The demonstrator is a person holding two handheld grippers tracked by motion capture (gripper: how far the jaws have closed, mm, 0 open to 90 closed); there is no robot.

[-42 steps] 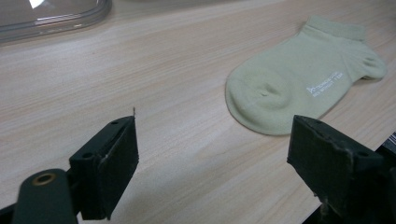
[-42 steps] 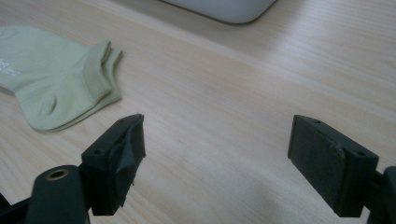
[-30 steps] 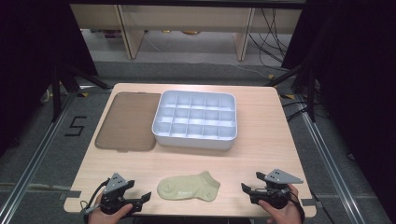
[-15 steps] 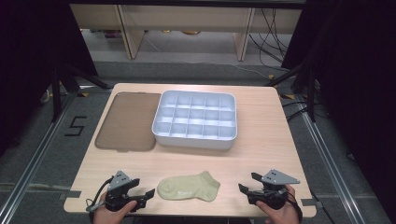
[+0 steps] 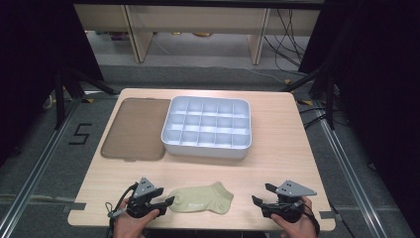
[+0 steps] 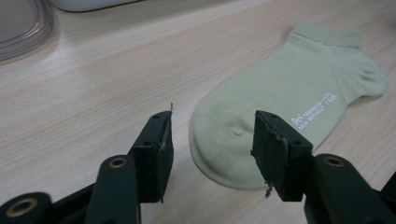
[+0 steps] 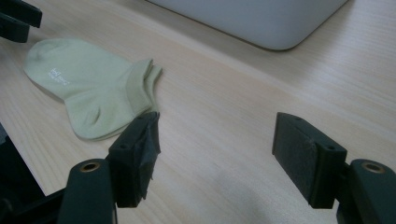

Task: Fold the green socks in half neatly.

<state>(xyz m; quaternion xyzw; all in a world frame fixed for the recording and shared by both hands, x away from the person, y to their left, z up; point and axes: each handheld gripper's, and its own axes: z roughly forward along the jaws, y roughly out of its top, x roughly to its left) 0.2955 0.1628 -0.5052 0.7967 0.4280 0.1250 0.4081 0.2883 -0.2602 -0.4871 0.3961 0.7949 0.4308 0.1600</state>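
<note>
A pale olive-green sock with small white lettering is seen on a light wood-grain table. A white compartment tray and a translucent brown lid are shown beside each other. Black jaws are carried by the left gripper and the right gripper.

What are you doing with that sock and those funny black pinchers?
A person sits at a light wooden table with a black two-jaw tool in each hand. The left tool has slid up to the toe of a pale green ankle sock; its jaws have just been closing, with the toe between them but not yet pinched. The right tool waits open over bare table near the sock's cuff. Farther back sit a white plastic tray with many compartments and a flat brown see-through lid.
</note>
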